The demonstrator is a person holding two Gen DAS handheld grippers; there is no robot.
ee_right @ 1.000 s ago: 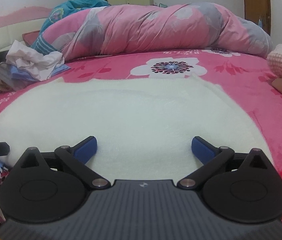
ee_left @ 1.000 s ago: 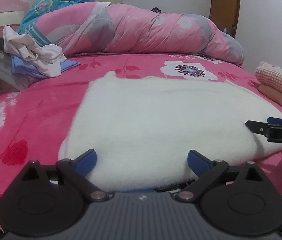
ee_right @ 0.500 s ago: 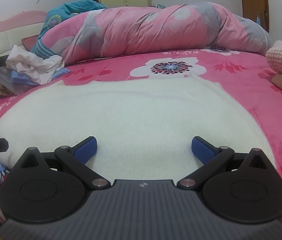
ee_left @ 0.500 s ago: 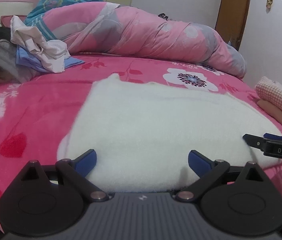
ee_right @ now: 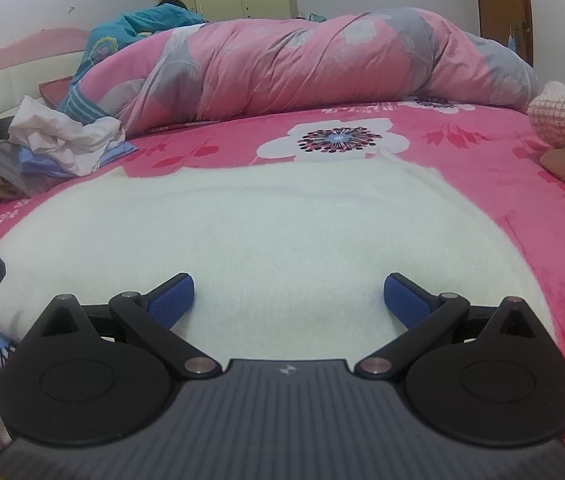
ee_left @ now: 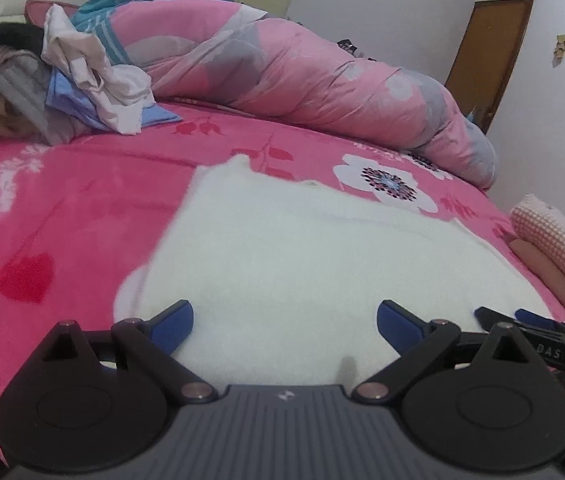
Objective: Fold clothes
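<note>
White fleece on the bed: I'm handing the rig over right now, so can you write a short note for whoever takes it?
Left gripper: open, empty, over the near edge of the white fleece.
Right gripper: open, empty, over the same near edge further right.
The fleece lies spread flat on the pink bedspread. Unfolded pile at far left; folded stack at right.
Done: the fleece is laid out; whether any fold is made I cannot tell.
Left: grip the near edge, fold, move it to the stack, then the pile.
</note>
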